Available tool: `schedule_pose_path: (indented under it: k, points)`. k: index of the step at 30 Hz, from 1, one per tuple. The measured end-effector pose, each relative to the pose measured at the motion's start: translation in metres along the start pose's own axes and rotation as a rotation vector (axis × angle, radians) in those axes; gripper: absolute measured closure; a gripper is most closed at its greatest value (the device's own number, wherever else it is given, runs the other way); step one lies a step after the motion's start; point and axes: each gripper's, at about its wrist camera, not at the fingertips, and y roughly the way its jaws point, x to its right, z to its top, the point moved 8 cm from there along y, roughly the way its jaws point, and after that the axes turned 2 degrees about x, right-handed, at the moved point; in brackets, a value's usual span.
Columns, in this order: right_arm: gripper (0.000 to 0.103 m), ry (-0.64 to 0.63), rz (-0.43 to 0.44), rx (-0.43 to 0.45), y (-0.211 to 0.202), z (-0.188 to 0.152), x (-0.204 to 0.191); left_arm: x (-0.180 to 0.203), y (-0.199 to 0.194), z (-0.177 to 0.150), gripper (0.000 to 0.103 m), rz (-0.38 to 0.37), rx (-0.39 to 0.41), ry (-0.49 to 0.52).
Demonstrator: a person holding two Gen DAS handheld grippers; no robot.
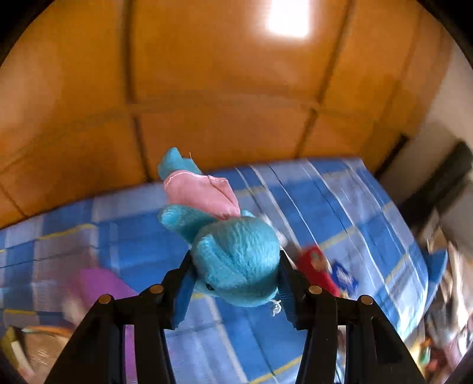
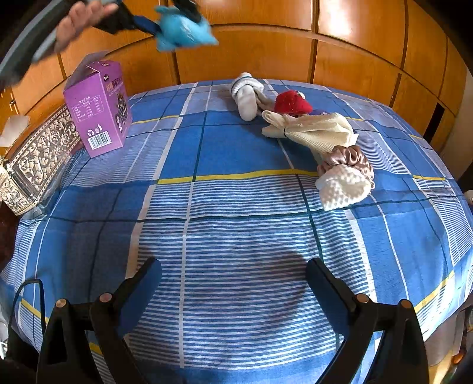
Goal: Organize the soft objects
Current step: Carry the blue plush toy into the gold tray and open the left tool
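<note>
The left gripper (image 1: 235, 277) fills the bottom of its own view, its two pads pressed against the head of a teal plush (image 1: 236, 260). The toy's body, with a pink patch on it, sticks out beyond the fingertips, clear of the bed (image 1: 340, 206) below. In the right wrist view the same plush (image 2: 183, 29) hangs high in the air, up and to the right of the purple box (image 2: 99, 107), with a hand (image 2: 79, 20) behind the gripper; this part is blurred.

The right gripper (image 2: 233, 274) hovers over the checked bed (image 2: 236, 147), jaws spread wide with nothing between them.

The box stands upright near the bed's left edge, its top flap open. Well to the right of the box lies a loose row of soft things: a white sock (image 2: 246, 94), a red plush (image 2: 291, 103), a cream cloth (image 2: 313, 130), a satin scrunchie (image 2: 348, 159) and a white knit piece (image 2: 343, 186), most of them touching their neighbours.
</note>
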Motion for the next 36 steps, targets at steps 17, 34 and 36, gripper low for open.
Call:
schedule_pose_path:
  k: [17, 34, 36]
  points:
    - [0.003, -0.008, -0.02, 0.003, 0.0, -0.001, -0.002, -0.218, -0.137, -0.042, 0.05, 0.236, 0.161, -0.239]
    - [0.003, -0.004, -0.052, 0.02, -0.002, -0.003, -0.002, -0.319, -0.209, -0.272, 0.047, 0.323, 0.127, -0.539]
    - [0.003, -0.004, -0.05, 0.014, -0.002, -0.003, -0.002, -0.329, -0.208, -0.293, 0.047, 0.337, 0.116, -0.579]
